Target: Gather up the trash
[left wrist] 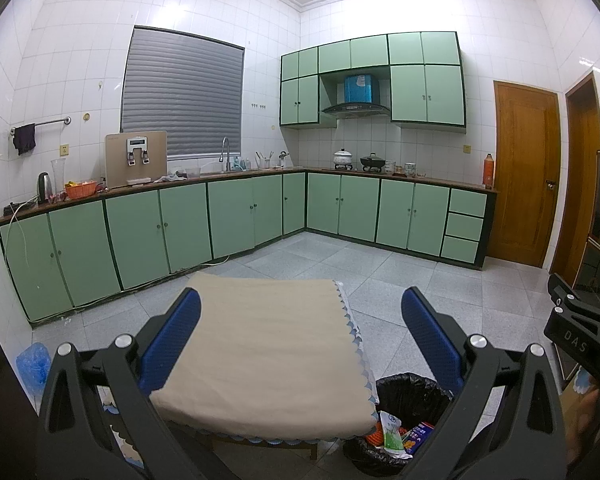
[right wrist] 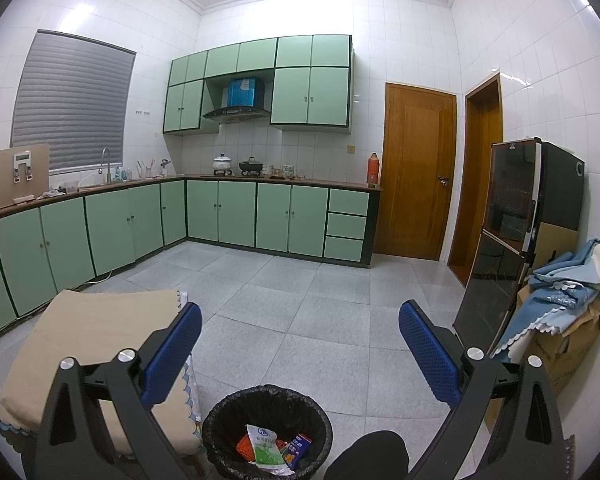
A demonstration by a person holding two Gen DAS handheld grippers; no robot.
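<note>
Kitchen, trash bin beside cloth-covered table: both my grippers raised and empty.

My left gripper and right gripper stand wide apart, holding nothing, above the table and floor. The black-lined trash bin sits just beside the table's corner; a green-white packet and other wrappers lie inside it. I judge collecting nearly done: tabletop shows bare.

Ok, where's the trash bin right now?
The trash bin sits on the floor at the bottom centre of the right wrist view, just right of the cloth-covered table, with wrappers inside.
</note>
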